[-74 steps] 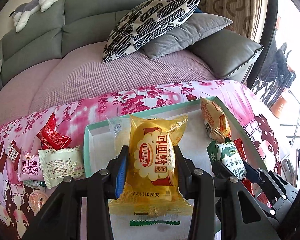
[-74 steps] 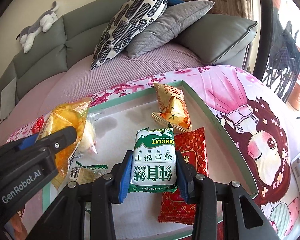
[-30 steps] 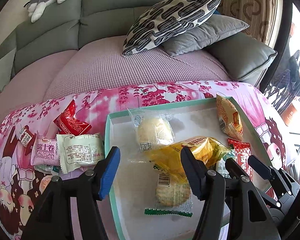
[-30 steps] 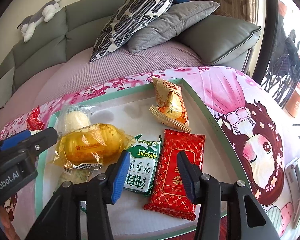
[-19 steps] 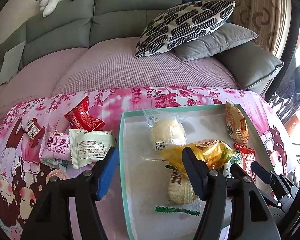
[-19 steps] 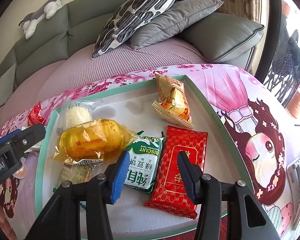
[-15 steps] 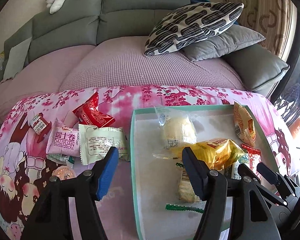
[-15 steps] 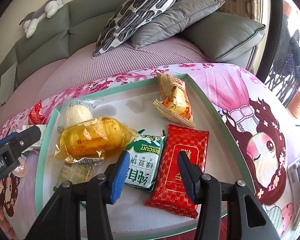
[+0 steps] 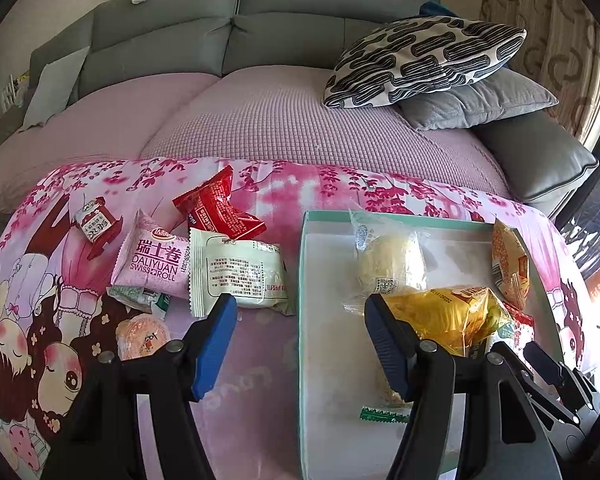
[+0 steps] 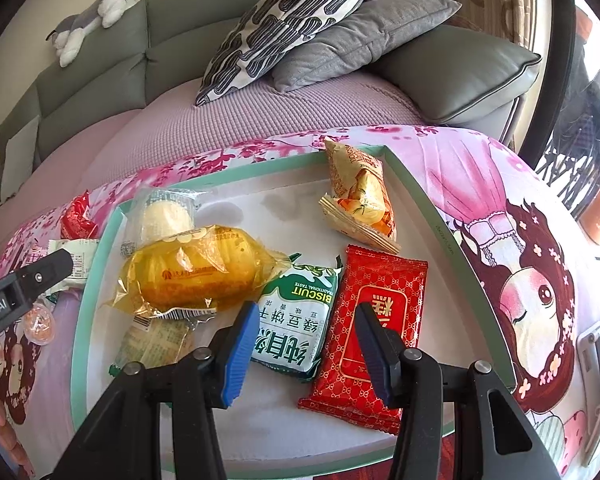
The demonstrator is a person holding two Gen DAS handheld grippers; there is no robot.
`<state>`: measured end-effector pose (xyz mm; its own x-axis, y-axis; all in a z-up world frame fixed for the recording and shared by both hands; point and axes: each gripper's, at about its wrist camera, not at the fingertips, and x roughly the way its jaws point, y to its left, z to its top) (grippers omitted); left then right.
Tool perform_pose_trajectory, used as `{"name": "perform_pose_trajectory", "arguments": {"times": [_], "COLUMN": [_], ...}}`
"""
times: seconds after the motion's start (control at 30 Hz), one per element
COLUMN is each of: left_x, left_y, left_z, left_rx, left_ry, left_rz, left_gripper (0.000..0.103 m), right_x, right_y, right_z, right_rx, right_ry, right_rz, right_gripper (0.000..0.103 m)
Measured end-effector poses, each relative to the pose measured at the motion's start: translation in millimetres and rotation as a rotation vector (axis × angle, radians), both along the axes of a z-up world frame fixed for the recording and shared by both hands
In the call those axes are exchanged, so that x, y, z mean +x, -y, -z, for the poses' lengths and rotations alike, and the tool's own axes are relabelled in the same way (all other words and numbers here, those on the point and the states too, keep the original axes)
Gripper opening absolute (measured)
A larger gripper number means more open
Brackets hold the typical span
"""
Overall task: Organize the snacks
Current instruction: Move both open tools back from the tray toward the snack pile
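Just white packet ahead of opening left tongs

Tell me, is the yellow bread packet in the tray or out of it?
In. The yellow bread packet lies inside the green tray, overlapping the green biscuit packet.

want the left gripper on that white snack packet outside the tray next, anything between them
Nothing visible. The white rectangular snack packet lies on the pink printed cloth just ahead of the left gripper, whose opening jaws hold nothing. The mint-green tray's wall stands beside it, not across the path.
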<state>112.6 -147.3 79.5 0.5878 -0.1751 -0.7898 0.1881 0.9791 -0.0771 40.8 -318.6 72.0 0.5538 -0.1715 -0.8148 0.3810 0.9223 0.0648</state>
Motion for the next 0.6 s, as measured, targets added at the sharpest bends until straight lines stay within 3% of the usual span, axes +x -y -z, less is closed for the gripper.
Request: {"name": "perform_pose_trajectory", "arguments": {"times": [0.07,0.17,0.27,0.33,0.6], "left_x": [0.7,1.9,3.1,4.0,5.3], "left_y": [-1.4,-3.7,-9.2,-13.5,-21.4], "left_z": [1.3,3.3,5.7,6.3,6.6], "left_rx": [0.001,0.009,0.026,0.03,-0.016], "left_ry": [-0.003,0.0,0.013,0.017,0.019], "left_rz": [-0.011,-0.035,-0.085,-0.108,-0.132], "left_gripper": [0.085,0.088,0.1,0.101,0.101], "right_x": [0.8,1.3,0.4,-0.2,-1.0], "right_y": [-0.9,-1.3,-0.9,0.0,-0.8], "right_z": [0.3,0.2,-1.0,-1.7,-3.1], "right_rx": [-0.012,-0.035,-0.046,-0.048,-0.037], "right_ry": [-0.007,-0.009,0.006,0.015,0.038], "right_rz": [0.0,0.001,0.0,0.005,-0.011], "right_gripper": [0.058,0.071,0.091,0.103,0.103]}}
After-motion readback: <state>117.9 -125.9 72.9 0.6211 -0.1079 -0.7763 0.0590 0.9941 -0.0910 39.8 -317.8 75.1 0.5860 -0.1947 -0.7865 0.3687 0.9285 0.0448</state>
